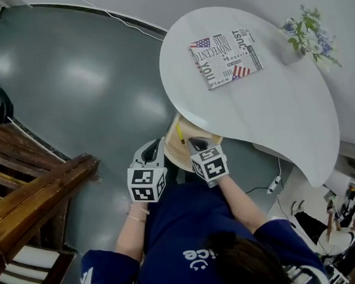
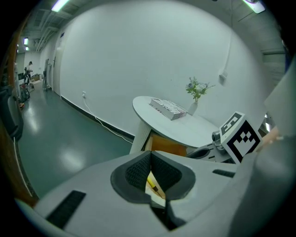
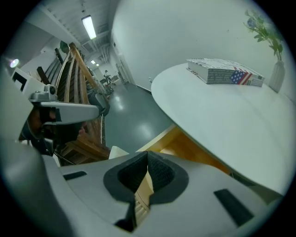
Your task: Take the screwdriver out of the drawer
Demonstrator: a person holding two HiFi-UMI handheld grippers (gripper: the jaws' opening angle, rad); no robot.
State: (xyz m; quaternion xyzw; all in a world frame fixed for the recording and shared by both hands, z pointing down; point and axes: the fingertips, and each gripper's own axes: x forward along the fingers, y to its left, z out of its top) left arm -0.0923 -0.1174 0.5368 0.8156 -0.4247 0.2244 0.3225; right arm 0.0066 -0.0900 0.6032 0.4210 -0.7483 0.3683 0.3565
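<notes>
A yellow-handled screwdriver [image 1: 179, 134] lies in the open wooden drawer [image 1: 173, 154] under the white table [image 1: 272, 107]. In the left gripper view the screwdriver [image 2: 151, 183] shows through the gap behind the closed tips. My left gripper [image 1: 159, 143] hovers over the drawer's left side, shut and empty [image 2: 149, 156]. Just to the right of the screwdriver, my right gripper [image 1: 194, 144] is over the drawer, also shut with nothing held [image 3: 148, 156]. The drawer's orange inside [image 3: 185, 143] lies under the table edge in the right gripper view.
A printed book [image 1: 226, 58] and a vase of flowers [image 1: 306, 35] stand on the table. Dark wooden rails [image 1: 35, 191] are at the left. A cable [image 1: 271, 186] lies on the grey floor at the right.
</notes>
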